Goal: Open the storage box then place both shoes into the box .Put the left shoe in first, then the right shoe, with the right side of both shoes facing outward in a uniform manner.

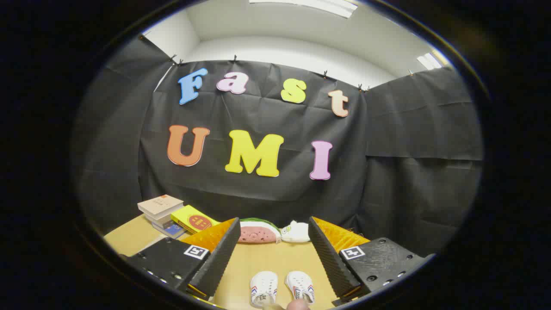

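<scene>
- Black cloth walls the booth behind a tan table [267, 262]
- Gripper [273, 254] hangs above the table, tilted slightly down, fingers spread wide with nothing between them
- Two white shoes [282, 287] lie side by side on the table in the gap between the fingers, near their base; long axes run away from the gripper, toes toward the far wall
- Beyond the fingertips sit a watermelon toy [258, 231] and a white toy [296, 231]
- Books [172, 213] are stacked past the left finger
</scene>
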A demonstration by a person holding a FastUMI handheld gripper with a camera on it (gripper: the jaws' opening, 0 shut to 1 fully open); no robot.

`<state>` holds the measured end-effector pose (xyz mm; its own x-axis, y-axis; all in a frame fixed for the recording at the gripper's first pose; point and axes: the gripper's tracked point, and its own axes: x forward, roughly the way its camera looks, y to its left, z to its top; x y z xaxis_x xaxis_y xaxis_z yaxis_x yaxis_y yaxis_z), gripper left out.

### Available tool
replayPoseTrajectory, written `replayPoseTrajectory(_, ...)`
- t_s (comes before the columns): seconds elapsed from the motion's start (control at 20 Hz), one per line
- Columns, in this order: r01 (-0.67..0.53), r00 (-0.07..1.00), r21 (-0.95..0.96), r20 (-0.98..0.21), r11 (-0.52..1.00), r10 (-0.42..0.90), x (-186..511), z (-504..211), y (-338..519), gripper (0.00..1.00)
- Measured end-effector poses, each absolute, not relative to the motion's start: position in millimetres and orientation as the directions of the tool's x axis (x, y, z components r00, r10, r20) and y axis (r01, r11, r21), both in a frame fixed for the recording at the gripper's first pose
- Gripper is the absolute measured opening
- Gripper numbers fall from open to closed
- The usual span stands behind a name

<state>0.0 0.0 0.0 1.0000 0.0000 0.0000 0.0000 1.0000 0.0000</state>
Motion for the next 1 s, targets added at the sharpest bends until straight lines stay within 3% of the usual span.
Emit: replayPoseTrajectory(1.0, -0.099, 0.995, 0.03, 0.024, 0.995, 0.099, -5.5, 9.0, 19.0, 0.95)
